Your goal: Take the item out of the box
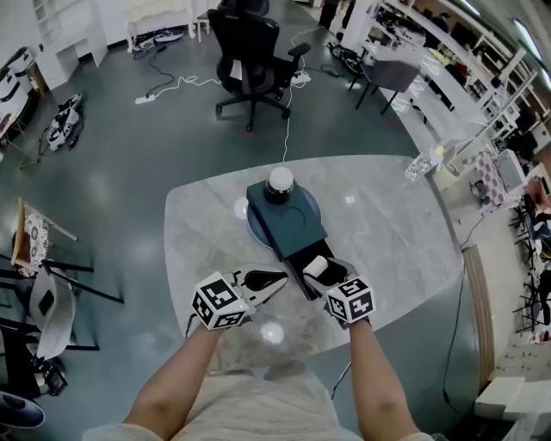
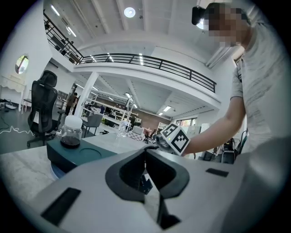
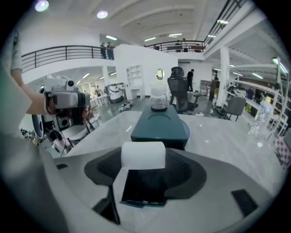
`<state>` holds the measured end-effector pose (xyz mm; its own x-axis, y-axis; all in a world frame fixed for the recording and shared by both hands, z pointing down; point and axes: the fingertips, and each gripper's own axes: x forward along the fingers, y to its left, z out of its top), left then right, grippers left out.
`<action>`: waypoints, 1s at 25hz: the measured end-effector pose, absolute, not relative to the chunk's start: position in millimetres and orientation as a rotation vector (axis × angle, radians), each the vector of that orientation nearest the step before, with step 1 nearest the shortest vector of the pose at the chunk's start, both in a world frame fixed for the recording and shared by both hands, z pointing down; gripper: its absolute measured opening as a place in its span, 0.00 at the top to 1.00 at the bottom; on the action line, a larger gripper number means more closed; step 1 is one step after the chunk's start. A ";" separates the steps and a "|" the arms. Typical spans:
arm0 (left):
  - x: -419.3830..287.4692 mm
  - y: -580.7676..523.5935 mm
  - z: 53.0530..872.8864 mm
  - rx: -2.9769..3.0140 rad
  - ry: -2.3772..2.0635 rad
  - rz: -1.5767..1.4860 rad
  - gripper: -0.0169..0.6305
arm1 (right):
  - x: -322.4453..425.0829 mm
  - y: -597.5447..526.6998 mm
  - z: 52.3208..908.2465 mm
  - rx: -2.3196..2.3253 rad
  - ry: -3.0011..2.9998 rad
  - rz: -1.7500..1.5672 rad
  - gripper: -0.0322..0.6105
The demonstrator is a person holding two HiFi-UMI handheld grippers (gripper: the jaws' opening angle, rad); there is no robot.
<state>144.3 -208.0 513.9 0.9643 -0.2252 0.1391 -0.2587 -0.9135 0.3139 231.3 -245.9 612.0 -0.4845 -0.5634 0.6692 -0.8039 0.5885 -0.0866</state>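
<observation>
Pinching white item [image 3: 143,154] in my right gripper [image 1: 316,269] above marble table [image 1: 387,232], workshop behind; left gripper [image 1: 271,280] pressed together; drawer [image 3: 141,184] interior dark.

We get bright, even light from ceiling lamps [image 2: 129,12], with glare spots on the table [image 1: 387,241]. Both gripper views bend hard at the edges, dark corners, near foreground soft.

The head view looks steeply down on the table [image 1: 387,232] from above both grippers; the view from the left gripper [image 1: 277,280] sits low and close, facing sideways at the right gripper [image 1: 318,269]; the right gripper view looks past the white roll [image 3: 143,154] between its jaws, along the box [image 3: 160,123]; all share box, jar [image 1: 280,181], chair [image 1: 250,43].
</observation>
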 end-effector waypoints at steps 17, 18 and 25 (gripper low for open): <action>139.5 -191.9 495.4 2.818 -0.344 0.079 0.94 | 208.1 -223.1 531.7 1.361 -2.532 0.519 0.47; 138.7 -190.1 492.6 2.823 -0.344 0.070 0.94 | 205.7 -221.3 526.5 1.363 -2.545 0.505 0.47; 131.9 -173.7 472.9 2.869 -0.329 0.043 0.94 | 191.8 -203.4 489.8 1.368 -2.635 0.415 0.47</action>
